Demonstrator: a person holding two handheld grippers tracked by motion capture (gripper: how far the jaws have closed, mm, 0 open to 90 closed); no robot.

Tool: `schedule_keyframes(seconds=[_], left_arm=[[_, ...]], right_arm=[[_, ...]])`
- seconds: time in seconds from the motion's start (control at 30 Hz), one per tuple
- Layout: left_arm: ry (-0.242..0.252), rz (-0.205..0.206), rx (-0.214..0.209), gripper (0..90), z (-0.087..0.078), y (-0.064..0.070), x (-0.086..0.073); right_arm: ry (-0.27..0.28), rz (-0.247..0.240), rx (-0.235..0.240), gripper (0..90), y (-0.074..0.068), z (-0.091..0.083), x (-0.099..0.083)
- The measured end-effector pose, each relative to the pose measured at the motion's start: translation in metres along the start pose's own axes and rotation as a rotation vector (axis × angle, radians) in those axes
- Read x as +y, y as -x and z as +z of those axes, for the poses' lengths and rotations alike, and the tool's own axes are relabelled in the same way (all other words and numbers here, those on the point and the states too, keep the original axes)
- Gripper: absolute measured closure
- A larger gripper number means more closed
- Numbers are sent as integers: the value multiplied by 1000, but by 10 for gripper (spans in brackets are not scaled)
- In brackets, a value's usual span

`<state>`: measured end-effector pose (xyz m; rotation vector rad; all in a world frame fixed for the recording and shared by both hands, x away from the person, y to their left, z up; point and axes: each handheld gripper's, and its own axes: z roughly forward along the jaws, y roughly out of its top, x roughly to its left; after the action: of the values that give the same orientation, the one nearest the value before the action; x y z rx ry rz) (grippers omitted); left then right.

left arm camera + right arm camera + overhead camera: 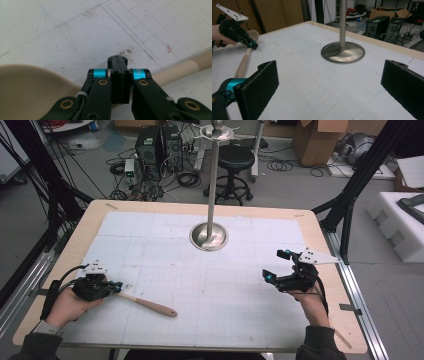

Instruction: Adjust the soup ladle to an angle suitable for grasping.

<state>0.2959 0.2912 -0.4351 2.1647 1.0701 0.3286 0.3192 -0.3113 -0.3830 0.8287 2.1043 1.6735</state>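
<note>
The wooden spoon (146, 303) lies flat on the white mat (200, 285) at about seven o'clock from the metal stand (209, 236), its handle pointing toward four o'clock. The left gripper (116, 287) has its jaws pressed together on the spoon's neck, so the grasp looks made, with lifting and any placing left to do. At four o'clock from the stand, the right gripper (275, 265) hangs wide open, holding nothing.
</note>
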Motion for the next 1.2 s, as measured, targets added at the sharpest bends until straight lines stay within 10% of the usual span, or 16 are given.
schedule_keyframes(seconds=[0.7, 0.93, 1.2], left_arm=[[-13, -9, 52, 900, -20, 21, -22], [88, 29, 21, 900, -27, 32, -16], [125, 148, -96, 899, -22, 79, -1]], right_arm=[[-9, -4, 7, 4, -1, 3, 0], [-6, -2, 0, 4, 0, 3, 0], [-6, -2, 5, 3, -1, 3, 0]])
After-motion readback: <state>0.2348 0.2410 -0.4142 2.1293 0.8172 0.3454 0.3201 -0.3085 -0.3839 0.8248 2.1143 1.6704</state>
